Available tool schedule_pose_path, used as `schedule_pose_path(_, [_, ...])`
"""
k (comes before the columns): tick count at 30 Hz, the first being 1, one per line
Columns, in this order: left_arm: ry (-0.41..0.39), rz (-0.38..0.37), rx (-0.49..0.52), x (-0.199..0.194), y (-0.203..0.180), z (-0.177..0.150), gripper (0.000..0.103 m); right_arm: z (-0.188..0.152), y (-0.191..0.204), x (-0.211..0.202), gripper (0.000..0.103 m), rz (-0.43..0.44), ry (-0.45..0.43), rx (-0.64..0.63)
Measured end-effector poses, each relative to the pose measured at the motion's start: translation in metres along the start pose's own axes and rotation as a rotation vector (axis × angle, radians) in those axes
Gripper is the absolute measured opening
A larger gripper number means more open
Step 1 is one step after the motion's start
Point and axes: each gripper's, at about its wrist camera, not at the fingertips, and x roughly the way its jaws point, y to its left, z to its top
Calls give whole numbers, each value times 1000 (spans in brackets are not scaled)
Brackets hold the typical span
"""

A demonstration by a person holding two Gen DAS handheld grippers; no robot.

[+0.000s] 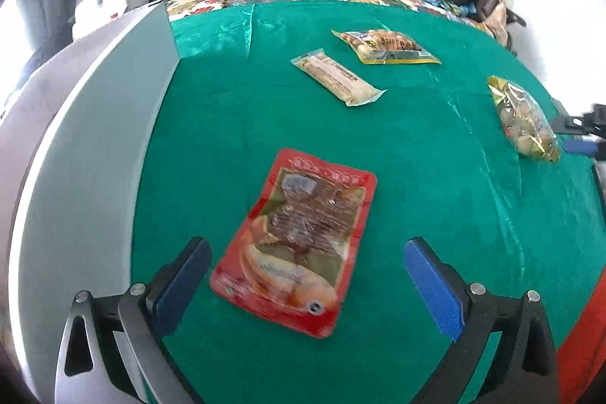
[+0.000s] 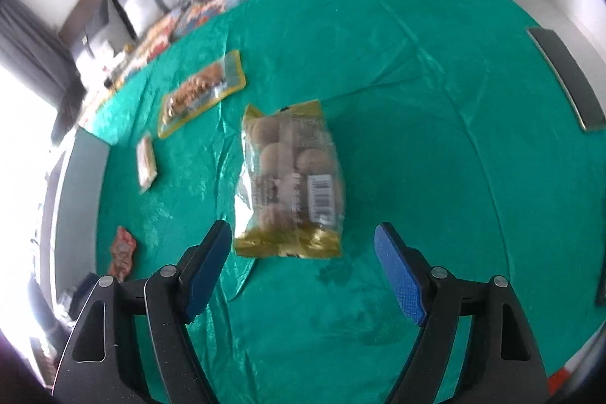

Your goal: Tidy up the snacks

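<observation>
Left claw [image 1: 306,275]: jaws wide apart, angled down, gripping nothing; blue pads flank the near end of the red pouch.
Red pouch [image 1: 299,237]: flat, glossy, lying on the green cloth [image 1: 416,177].
Right claw [image 2: 303,267]: jaws apart, empty, tilted down.
Gold bag [image 2: 291,180]: puffy, crinkled, round pieces inside, just ahead of the pads.
Open room: bare cloth right of the gold bag.
Farther: pale bar wrapper [image 1: 337,76], yellow packet [image 1: 386,46].
Bench edge [image 1: 94,139]: grey, at the cloth's left side.
</observation>
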Motion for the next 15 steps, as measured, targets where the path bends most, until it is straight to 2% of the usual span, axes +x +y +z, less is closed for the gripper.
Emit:
schedule_pose_path(3, [42, 8, 20, 14, 6, 11, 101, 12, 15, 29, 82, -64, 67, -55])
schedule_pose_path(5, [120, 41, 20, 35, 12, 15, 102, 17, 20, 66, 80, -138, 178, -87])
schedule_pose_path(6, [149, 40, 24, 43, 13, 16, 101, 16, 20, 69, 80, -153, 174, -101])
schedule_pose_path(7, [162, 21, 31, 46, 13, 14, 98, 18, 24, 65, 77, -176, 130, -127])
schedule_pose_path(8, [144, 7, 33, 43, 13, 13, 81, 19, 25, 63, 75, -164, 123, -124])
schedule_pose_path(9, [121, -2, 56, 38, 10, 11, 68, 18, 22, 57, 74, -114, 126, -97])
schedule_pose_path(10, [111, 5, 89, 34, 5, 10, 62, 15, 19, 52, 74, -78, 126, -82])
schedule_pose_path(11, [100, 5, 106, 30, 3, 9, 39, 12, 17, 45, 74, -57, 120, -80])
schedule_pose_path(13, [81, 1, 106, 22, 1, 8, 27, 4, 14, 30, 74, -46, 88, -99])
schedule_pose_path(15, [61, -21, 39, 12, 10, 10, 18, -3, 8, 16, 74, 6, 72, -87])
